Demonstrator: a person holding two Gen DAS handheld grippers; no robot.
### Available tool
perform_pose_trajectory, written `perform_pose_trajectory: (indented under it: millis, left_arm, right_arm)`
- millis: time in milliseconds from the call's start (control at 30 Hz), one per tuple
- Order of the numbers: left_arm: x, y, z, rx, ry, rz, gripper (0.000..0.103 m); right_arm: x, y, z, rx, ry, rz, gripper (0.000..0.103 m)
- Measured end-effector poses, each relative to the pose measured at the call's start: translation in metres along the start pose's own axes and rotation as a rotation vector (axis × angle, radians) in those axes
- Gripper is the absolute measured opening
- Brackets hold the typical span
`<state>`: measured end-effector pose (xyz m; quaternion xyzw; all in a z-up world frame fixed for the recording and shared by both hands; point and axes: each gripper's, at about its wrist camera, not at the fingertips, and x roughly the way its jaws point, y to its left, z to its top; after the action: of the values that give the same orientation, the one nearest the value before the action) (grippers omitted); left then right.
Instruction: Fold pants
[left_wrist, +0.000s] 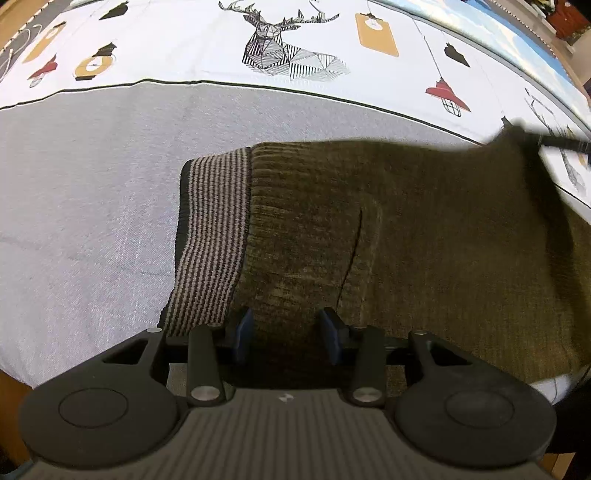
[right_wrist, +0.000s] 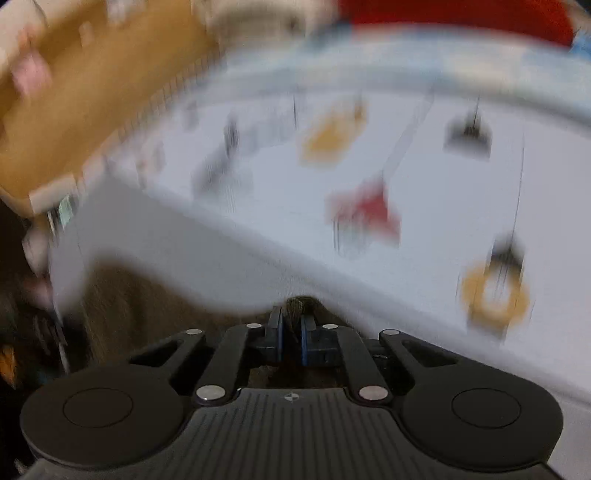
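Olive-brown knit pants (left_wrist: 388, 236) with a striped waistband (left_wrist: 214, 236) lie on a grey bed sheet (left_wrist: 81, 221). My left gripper (left_wrist: 288, 332) is open, with its blue pads on either side of the pants' near edge. In the left wrist view the pants' far right corner (left_wrist: 513, 144) is lifted. In the blurred right wrist view my right gripper (right_wrist: 291, 332) is shut on a pinch of the olive fabric (right_wrist: 301, 304), and more of the pants (right_wrist: 147, 310) hang to its lower left.
A white cover (left_wrist: 221, 48) printed with a deer and lamps lies beyond the grey sheet. It also shows in the right wrist view (right_wrist: 424, 192). A wooden surface (right_wrist: 85, 103) shows at the right wrist view's upper left. The bed's near edge (left_wrist: 14, 380) is at lower left.
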<state>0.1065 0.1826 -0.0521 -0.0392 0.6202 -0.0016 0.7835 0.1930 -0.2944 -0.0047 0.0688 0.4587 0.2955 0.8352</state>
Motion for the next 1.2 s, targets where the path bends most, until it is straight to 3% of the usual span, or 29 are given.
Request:
perform_pose_trajectory:
  millis: [67,100,233,300,367,433,533,567,633,700,833,867,900,933,967,1033,1067,1200]
  left_arm:
    - [-0.001,0.0,0.0,0.01,-0.01,0.014,0.045]
    - [-0.002,0.0,0.0,0.005,-0.01,0.011,0.045]
    - [-0.003,0.0,-0.001,0.007,-0.007,0.017,0.045]
    - [-0.004,-0.001,-0.002,0.01,-0.011,0.018,0.046]
    - [-0.008,0.001,0.0,-0.012,-0.02,0.009,0.046]
    - [-0.013,0.004,0.002,-0.041,-0.049,0.0,0.047]
    - [-0.024,0.007,0.007,-0.073,-0.105,0.0,0.049]
    - [-0.026,0.008,0.008,-0.084,-0.12,-0.002,0.051]
    - [-0.031,0.011,0.011,-0.107,-0.151,0.01,0.059]
    - [-0.035,0.015,0.014,-0.134,-0.177,0.046,0.082]
    - [-0.027,0.027,0.014,-0.177,-0.151,0.123,0.085]
    - [-0.024,0.031,0.014,-0.191,-0.136,0.131,0.084]
    - [-0.019,0.036,0.013,-0.201,-0.113,0.133,0.075]
    - [-0.014,0.039,0.011,-0.197,-0.084,0.123,0.06]
    - [-0.011,0.041,0.008,-0.188,-0.06,0.091,0.038]
    - [-0.013,0.038,0.004,-0.125,-0.064,0.103,0.035]
    - [-0.014,0.036,0.002,-0.103,-0.065,0.109,0.034]
    - [-0.016,0.043,0.0,-0.148,-0.06,0.089,0.035]
  right_arm:
    - [-0.008,-0.004,0.009,0.04,-0.042,-0.004,0.009]
    - [-0.006,-0.006,0.007,0.038,-0.037,-0.046,0.01]
    - [-0.006,-0.025,0.001,0.108,-0.036,-0.339,0.012]
    - [-0.023,-0.033,0.004,0.153,-0.108,-0.404,0.013]
    - [-0.044,-0.033,0.008,0.159,-0.167,-0.365,0.013]
    - [-0.06,-0.022,0.009,0.101,-0.175,-0.215,0.013]
    - [-0.065,0.003,0.002,-0.062,-0.054,0.026,0.021]
    - [-0.063,0.011,-0.003,-0.13,-0.018,0.023,0.025]
    - [-0.054,0.018,-0.011,-0.223,0.031,-0.088,0.039]
    - [-0.048,0.009,-0.017,-0.215,0.078,-0.152,0.044]
    - [-0.039,0.0,-0.026,-0.183,0.143,-0.163,0.044]
    - [-0.037,-0.001,-0.028,-0.2,0.158,-0.16,0.041]
    - [-0.035,0.0,-0.03,-0.224,0.168,-0.171,0.014]
    - [-0.033,-0.001,-0.03,-0.243,0.165,-0.191,0.002]
    - [-0.035,-0.001,-0.026,-0.248,0.114,-0.219,0.002]
    - [-0.044,-0.002,-0.013,-0.2,-0.001,-0.238,0.002]
    - [-0.044,-0.004,-0.011,-0.171,-0.01,-0.245,0.002]
    - [-0.017,-0.004,-0.028,-0.232,0.084,-0.343,0.004]
